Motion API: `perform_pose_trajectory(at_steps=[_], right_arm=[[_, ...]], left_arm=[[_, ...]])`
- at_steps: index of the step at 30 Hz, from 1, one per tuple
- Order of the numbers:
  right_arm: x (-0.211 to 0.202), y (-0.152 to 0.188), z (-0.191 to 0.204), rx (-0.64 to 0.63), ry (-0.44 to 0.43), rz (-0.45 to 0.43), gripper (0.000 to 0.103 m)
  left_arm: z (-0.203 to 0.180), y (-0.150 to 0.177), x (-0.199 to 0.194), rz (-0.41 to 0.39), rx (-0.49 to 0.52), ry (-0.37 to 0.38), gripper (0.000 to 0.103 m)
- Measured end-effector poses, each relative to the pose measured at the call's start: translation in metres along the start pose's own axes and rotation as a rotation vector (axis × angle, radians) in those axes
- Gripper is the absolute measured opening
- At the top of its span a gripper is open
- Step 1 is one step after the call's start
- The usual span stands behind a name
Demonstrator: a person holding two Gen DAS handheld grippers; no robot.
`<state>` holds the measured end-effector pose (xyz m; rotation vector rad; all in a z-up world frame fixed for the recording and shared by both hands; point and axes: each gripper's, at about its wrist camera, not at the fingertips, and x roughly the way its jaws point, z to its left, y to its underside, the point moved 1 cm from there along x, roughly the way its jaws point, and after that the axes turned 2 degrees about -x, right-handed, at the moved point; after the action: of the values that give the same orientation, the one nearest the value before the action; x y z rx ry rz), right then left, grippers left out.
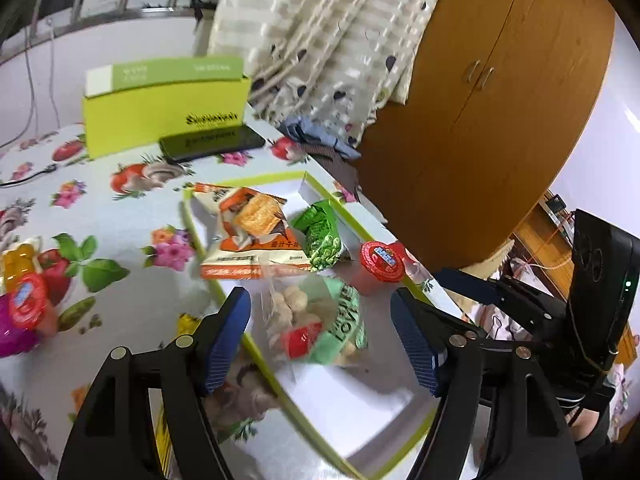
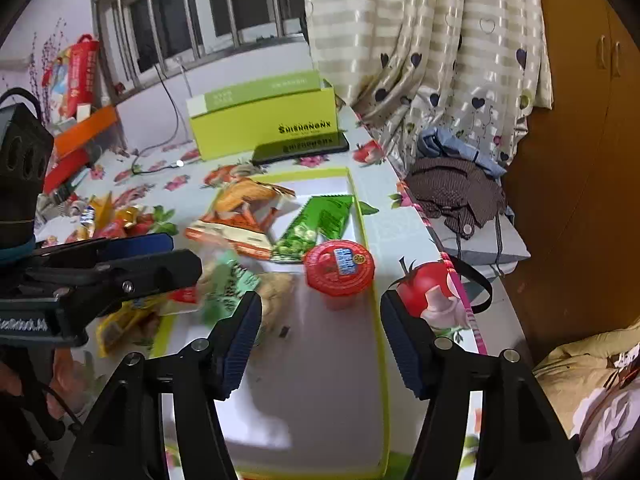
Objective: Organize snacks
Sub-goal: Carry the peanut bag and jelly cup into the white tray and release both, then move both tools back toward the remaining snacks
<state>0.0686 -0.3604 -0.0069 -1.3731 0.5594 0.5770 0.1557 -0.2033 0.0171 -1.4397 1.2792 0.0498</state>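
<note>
1. The table [image 1: 120,216] is the biggest thing. It has a cloth with fruit and flowers on it.
2. A tall green box [image 1: 160,108] stands at the back of the table. A black phone [image 1: 212,143] lies flat just in front of it.
3. A flat white tray with a green rim [image 2: 362,216] lies on the table, near its right edge. The snacks go in here.
4. The left gripper [image 1: 320,332] hangs over the near part of the tray. Its two blue fingers [image 1: 226,336] are wide apart and hold nothing.
5. The right gripper [image 2: 320,340] hangs over the near end of the tray too. Its fingers [image 2: 240,344] are also wide apart and hold nothing.
6. An orange cracker bag [image 1: 252,236] lies in the far part of the tray. Its left side sticks out over the rim.
7. A clear bag of pale round snacks [image 1: 308,320] lies in the tray, right between the left gripper's fingers.
8. A green pea bag [image 1: 322,240] lies in the tray, touching the orange bag's right side.
9. A red jelly cup [image 2: 339,268] stands in the tray by the right rim.
10. Another red jelly cup [image 1: 27,300] waits on the cloth at the left, outside the tray, well apart from it.
</note>
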Motion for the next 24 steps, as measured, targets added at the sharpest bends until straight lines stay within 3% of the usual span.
perform_pose_trajectory(at_steps=[6,8,14,21,24], right_arm=[[-0.025,0.006,0.020,-0.021,-0.050,-0.044,0.065],[-0.031,0.009,0.030,-0.034,-0.078,-0.056,0.068],[-0.041,0.016,0.056,-0.069,-0.137,-0.045,0.068],[-0.042,0.019,0.094,-0.097,-0.231,0.006,0.067],[-0.043,0.016,0.102,-0.103,-0.244,0.002,0.058]], left_arm=[[0.000,0.021,-0.040,-0.076,0.049,-0.054,0.074],[0.002,0.028,-0.054,-0.101,0.051,-0.074,0.079],[0.009,0.048,-0.089,-0.156,0.043,-0.135,0.080],[0.019,0.068,-0.111,-0.139,-0.001,-0.193,0.080],[0.032,0.074,-0.118,-0.120,-0.047,-0.216,0.080]])
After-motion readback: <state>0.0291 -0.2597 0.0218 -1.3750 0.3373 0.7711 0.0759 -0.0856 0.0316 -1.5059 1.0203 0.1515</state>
